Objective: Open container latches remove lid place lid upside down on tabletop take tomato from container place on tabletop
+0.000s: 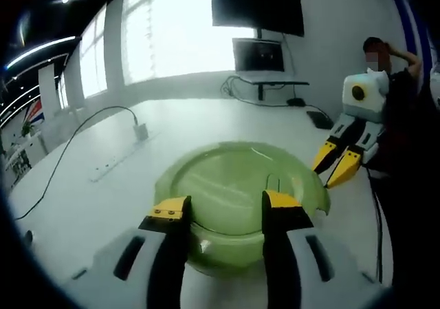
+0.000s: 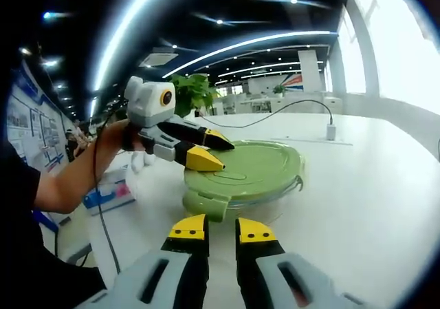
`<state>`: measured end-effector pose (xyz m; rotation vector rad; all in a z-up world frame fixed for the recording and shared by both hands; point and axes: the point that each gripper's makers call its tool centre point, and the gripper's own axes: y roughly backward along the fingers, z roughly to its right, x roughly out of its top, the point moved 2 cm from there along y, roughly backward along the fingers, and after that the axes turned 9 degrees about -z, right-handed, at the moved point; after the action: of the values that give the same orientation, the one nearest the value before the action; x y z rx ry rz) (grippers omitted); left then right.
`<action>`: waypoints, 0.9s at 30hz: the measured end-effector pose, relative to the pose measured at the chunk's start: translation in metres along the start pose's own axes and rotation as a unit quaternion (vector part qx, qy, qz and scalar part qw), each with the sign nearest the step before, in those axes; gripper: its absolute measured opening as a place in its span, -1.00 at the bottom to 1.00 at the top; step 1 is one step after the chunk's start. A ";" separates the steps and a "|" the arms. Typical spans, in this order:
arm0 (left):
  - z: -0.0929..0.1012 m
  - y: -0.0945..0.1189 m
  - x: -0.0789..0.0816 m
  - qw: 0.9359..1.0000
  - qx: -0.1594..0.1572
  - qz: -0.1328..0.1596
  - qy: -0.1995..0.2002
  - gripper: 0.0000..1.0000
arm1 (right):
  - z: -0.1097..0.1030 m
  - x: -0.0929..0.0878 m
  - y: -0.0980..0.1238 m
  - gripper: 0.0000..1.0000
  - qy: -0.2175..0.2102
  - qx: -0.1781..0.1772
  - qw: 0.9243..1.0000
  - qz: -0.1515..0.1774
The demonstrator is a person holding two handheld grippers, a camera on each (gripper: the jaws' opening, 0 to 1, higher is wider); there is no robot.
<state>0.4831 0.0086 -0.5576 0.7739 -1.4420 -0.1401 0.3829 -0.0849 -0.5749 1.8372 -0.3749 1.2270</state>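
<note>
- White counter [image 1: 206,126] carries your round container [image 2: 237,199], its green lid [image 1: 240,185] on and lying flat; contents cannot be made out.
- Your left gripper [image 1: 223,209] hovers over the lid's near rim, jaws apart.
- Your right gripper [image 2: 221,230] sits just beside a lid latch [image 2: 206,204], jaws nearly together, empty.

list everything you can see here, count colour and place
container: 1, clear, on the table under the lid
lid: 1, green, shut on the container
table: 1, white, under it all
cable: 1, dark, across the table to a white plug
monitors: 2, black, by the far wall
plant: 1, green, background
person: 1, dark clothes, standing at the table's far right
left claw: yellow-tipped, open over the lid
right claw: yellow-tipped, near the lid's latch
</note>
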 end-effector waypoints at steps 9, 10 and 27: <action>0.004 -0.004 0.002 0.995 -0.019 -0.092 -0.027 -0.35 | 0.004 0.004 0.002 -0.78 -0.002 -0.003 1.000 0.008; 0.003 -0.004 0.003 0.994 -0.022 -0.105 -0.036 -0.33 | 0.003 0.005 0.002 -0.78 -0.001 -0.002 1.000 0.009; 0.000 -0.028 0.021 0.949 -0.120 -0.277 -0.090 0.14 | 0.009 0.007 0.005 -0.78 -0.009 0.001 1.000 0.025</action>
<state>0.4966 -0.0235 -0.5557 0.9625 -1.3114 -0.8217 0.3882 -0.0934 -0.5672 1.8515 -0.4329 1.2451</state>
